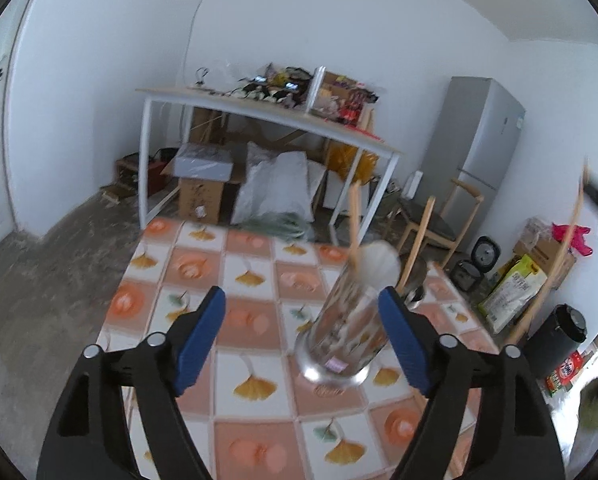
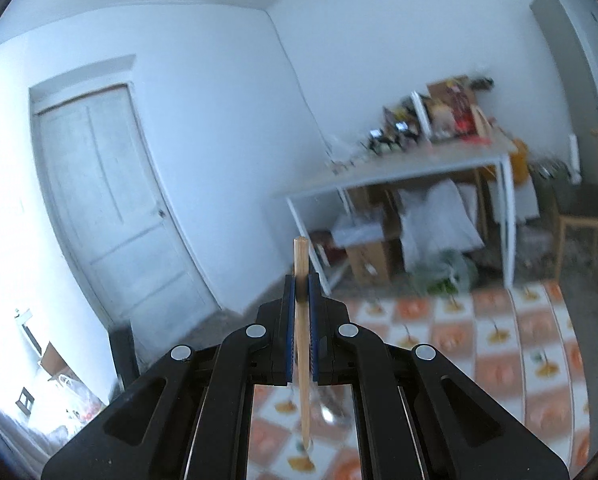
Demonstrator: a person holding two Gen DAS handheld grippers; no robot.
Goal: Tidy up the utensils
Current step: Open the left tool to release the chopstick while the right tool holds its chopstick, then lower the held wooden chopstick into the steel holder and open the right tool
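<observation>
Your right tool (image 2: 302,280) is clamped on the upright pale wooden chopstick (image 2: 301,264), while the clear glass holder (image 1: 345,332) stands just inside your spread left tool (image 1: 301,300).

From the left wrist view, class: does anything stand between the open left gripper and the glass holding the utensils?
Nothing visible does. The left gripper is open, and the glass stands on the checked tablecloth just inside its right finger, with only bare cloth before it.
</observation>
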